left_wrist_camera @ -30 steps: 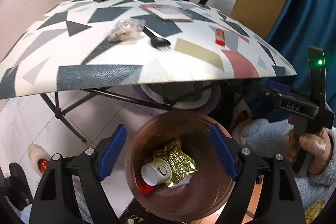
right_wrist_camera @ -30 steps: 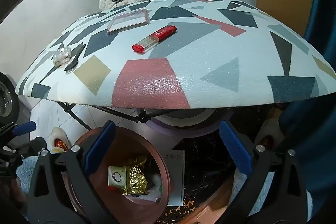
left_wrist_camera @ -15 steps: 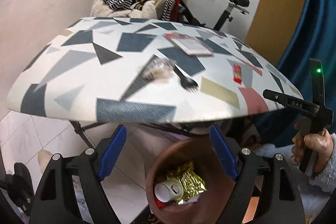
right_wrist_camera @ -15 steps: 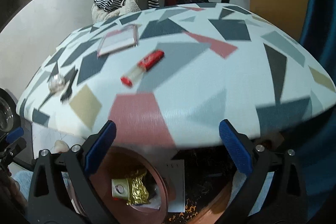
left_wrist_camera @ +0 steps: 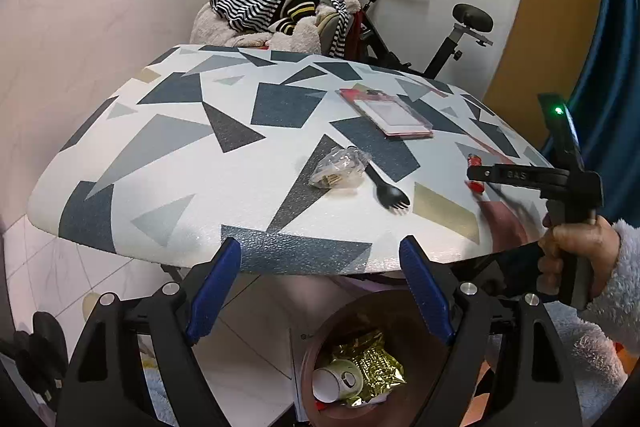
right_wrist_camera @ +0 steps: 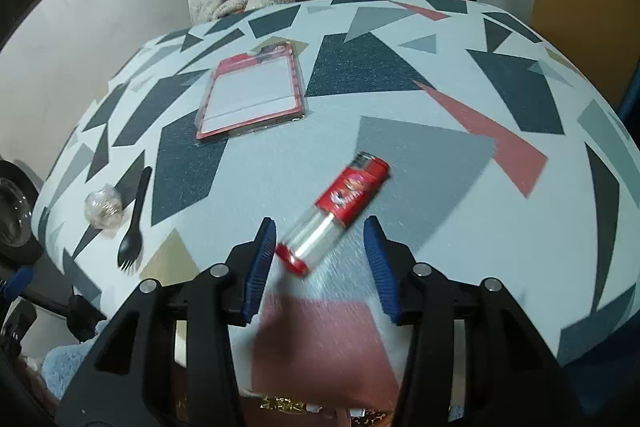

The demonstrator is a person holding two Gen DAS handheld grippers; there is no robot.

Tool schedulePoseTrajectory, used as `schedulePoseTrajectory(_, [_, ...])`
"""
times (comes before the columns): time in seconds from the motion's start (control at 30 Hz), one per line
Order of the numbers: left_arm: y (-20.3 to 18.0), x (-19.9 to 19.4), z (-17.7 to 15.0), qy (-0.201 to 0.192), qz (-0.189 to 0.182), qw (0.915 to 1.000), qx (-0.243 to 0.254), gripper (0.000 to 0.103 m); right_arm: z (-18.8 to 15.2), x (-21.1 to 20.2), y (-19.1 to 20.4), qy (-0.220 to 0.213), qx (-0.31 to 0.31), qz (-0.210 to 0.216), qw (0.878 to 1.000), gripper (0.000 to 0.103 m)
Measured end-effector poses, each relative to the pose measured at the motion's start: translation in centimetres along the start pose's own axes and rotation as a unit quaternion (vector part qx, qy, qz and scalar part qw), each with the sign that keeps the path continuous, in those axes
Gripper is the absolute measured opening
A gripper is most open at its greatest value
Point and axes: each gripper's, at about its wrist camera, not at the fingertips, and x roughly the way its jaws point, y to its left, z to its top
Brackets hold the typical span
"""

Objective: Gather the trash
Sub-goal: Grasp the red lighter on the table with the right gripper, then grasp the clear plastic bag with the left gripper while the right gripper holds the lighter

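Note:
A red and clear tube-shaped wrapper (right_wrist_camera: 334,211) lies on the patterned table (right_wrist_camera: 440,163). My right gripper (right_wrist_camera: 320,259) is open, its fingers either side of the wrapper's near end, not touching. A crumpled clear plastic bag (left_wrist_camera: 340,169) and a black plastic spork (left_wrist_camera: 386,187) lie near the table's front edge; both also show in the right wrist view, the bag (right_wrist_camera: 103,209) and the spork (right_wrist_camera: 134,227). My left gripper (left_wrist_camera: 320,291) is open and empty, above a brown trash bin (left_wrist_camera: 320,339) holding gold foil (left_wrist_camera: 368,363) and a paper cup (left_wrist_camera: 338,383).
A red-framed clear package (right_wrist_camera: 252,95) lies mid-table. A chair piled with striped clothes (left_wrist_camera: 280,7) and an exercise bike (left_wrist_camera: 448,39) stand behind the table. Blue curtain (left_wrist_camera: 616,67) at the right. The right gripper body and hand (left_wrist_camera: 568,219) show in the left wrist view.
Both grippers rose from below the table edge to above it. The right gripper moved forward over the table to the red wrapper and its jaws narrowed.

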Motion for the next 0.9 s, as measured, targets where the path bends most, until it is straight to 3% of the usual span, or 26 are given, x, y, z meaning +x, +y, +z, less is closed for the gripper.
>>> schedulePoseTrajectory(0.17, [0.3, 0.2, -0.1, 0.0, 0.003, 1.0, -0.007, 0.079, 0.8, 1.1, 1.5, 0.002, -0.018, -0.047, 0.999, 0.042])
schedulePoseTrajectory(0.47, [0.6, 0.7, -0.2, 0.005, 0.0, 0.9999, -0.012, 0.079, 1.9, 2.1, 1.2, -0.002, -0.025, -0.055, 0.998, 0.037])
schedulePoseTrajectory(0.53, [0.8, 0.8, -0.2, 0.005, 0.0, 0.9999, -0.014, 0.079, 1.9, 2.0, 0.7, -0.005, -0.029, -0.045, 0.999, 0.027])
schedulePoseTrajectory(0.8, [1.5, 0.8, -0.1, 0.002, 0.005, 0.9998, -0.021, 0.079, 0.7, -0.4, 0.6, -0.052, -0.044, -0.007, 0.998, 0.026])
schedulePoseTrajectory(0.9, [1.6, 1.5, 0.4, 0.013, -0.008, 0.9996, -0.024, 0.079, 0.6, -1.3, 0.7, -0.064, -0.05, 0.01, 0.997, 0.026])
